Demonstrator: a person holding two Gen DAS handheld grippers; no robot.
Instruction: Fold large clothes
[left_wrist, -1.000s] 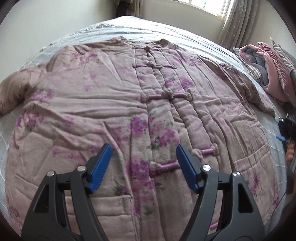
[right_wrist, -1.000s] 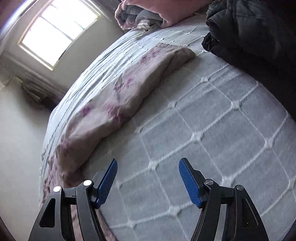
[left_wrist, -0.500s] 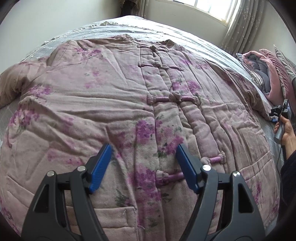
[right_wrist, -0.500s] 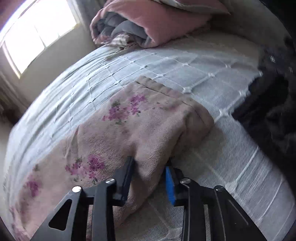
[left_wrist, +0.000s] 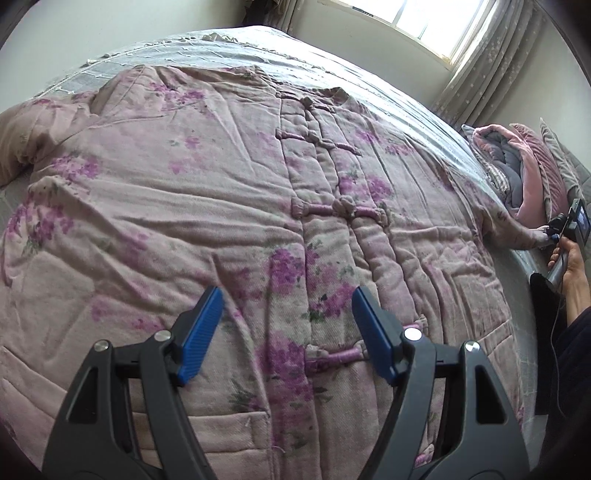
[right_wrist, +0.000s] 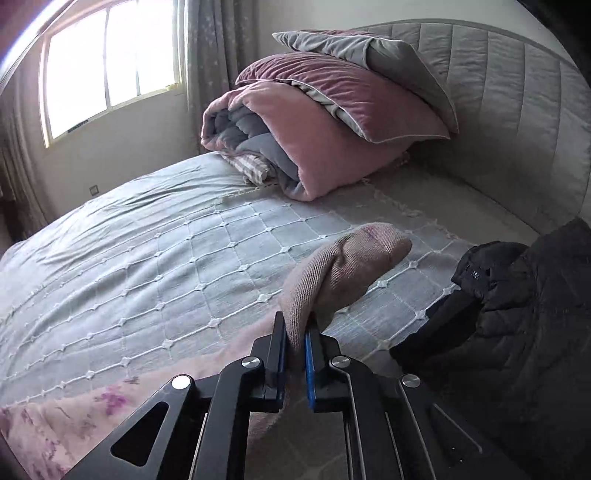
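Your right hand-held gripper (right_wrist: 295, 332) pinches the jacket's sleeve cuff (right_wrist: 347, 266); your left hand-held gripper (left_wrist: 286, 325) hangs wide open, empty, above the jacket (left_wrist: 184, 192).

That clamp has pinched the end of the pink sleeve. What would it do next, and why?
Probably carry the sleeve across onto the jacket's front. The right gripper is shut on its cuff, while the jacket lies flat, buttoned, on the bed.

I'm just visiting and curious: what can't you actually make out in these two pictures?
- Left wrist view: the floral padded jacket has its hem cut off by the bottom edge and hidden behind the open left tongs.
- Right wrist view: the right tongs pinch the sleeve cuff; the pinched part is hidden.
- Right wrist view: the dark garment runs off frame.
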